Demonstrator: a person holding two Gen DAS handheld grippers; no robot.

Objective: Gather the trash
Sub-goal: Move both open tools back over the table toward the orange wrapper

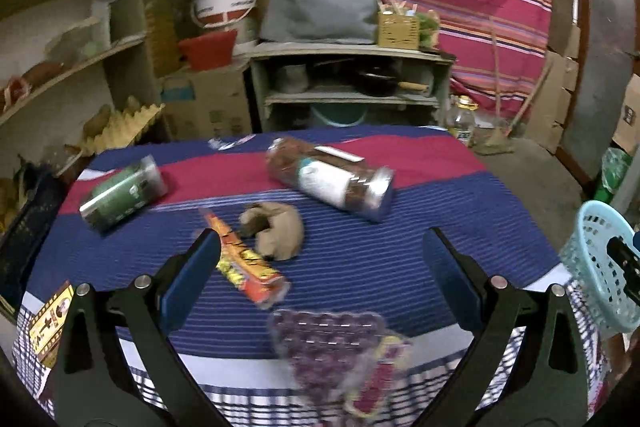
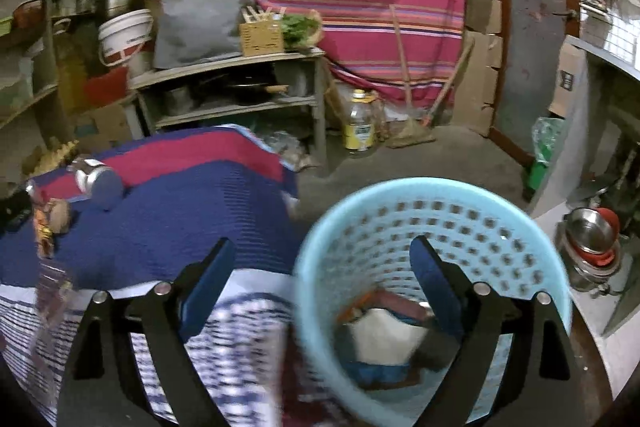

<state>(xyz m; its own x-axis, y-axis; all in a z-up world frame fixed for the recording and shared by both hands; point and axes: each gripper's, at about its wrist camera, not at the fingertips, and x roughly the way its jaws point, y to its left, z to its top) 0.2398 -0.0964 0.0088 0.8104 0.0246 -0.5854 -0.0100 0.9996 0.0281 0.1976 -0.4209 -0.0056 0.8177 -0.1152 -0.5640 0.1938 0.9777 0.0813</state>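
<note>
My left gripper (image 1: 320, 251) is open and empty above the striped tablecloth (image 1: 360, 259). An orange snack wrapper (image 1: 244, 263) lies by its left finger, beside a crumpled brown paper (image 1: 276, 229). A clear blister tray (image 1: 324, 347) lies near the front edge. A green jar (image 1: 120, 193) and a brown jar (image 1: 332, 177) lie on their sides further back. My right gripper (image 2: 322, 259) is open and empty over the rim of the light blue basket (image 2: 400, 203), which holds several pieces of trash (image 2: 384, 331). The basket also shows in the left wrist view (image 1: 596, 267).
A yellow card packet (image 1: 50, 323) lies at the table's left front. Shelves (image 1: 344, 71) with pots stand behind the table. A yellow-labelled bottle (image 2: 360, 125) stands on the floor. Steel bowls (image 2: 592, 239) sit at the right.
</note>
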